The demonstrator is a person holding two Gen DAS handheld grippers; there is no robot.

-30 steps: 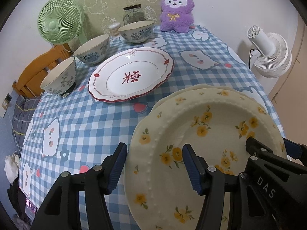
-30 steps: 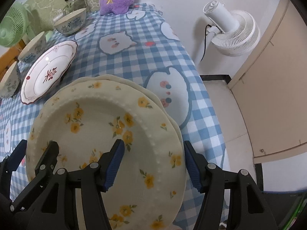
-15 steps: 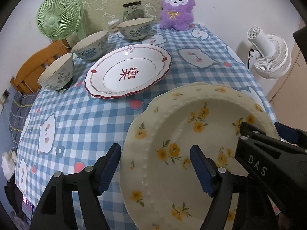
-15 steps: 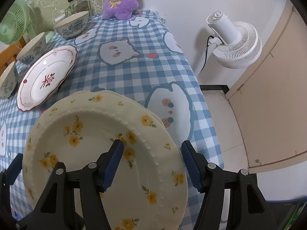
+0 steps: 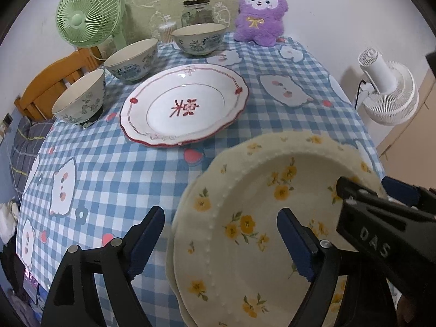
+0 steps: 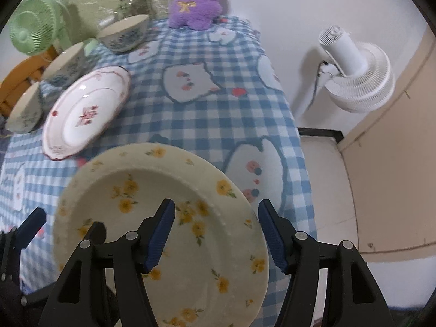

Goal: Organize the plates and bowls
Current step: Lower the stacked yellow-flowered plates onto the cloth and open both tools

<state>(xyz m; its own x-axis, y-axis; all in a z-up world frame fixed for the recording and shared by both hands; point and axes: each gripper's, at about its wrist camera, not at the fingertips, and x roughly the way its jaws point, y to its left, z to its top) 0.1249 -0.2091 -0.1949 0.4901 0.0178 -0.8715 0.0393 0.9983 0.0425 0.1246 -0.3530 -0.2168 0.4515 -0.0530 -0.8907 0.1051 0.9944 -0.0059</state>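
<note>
Item 1: my left gripper point(image 5: 220, 241), jaws opening, now wide; the rim of the yellow-flowered plate point(image 5: 272, 218) lies between them, the pads clear of it. A second cream plate's edge shows just under that rim.

Item 2: my right gripper point(image 6: 216, 234), jaws partly apart and straddling the same plate's point(image 6: 152, 190) opposite rim; I cannot tell whether the pads press on it.

Item 3: red-trimmed plate point(image 5: 185, 106), ahead of the left gripper on the checked tablecloth point(image 5: 109, 169).

Item 4: three bowls point(image 5: 130, 60), beyond that plate, toward the left.
</note>
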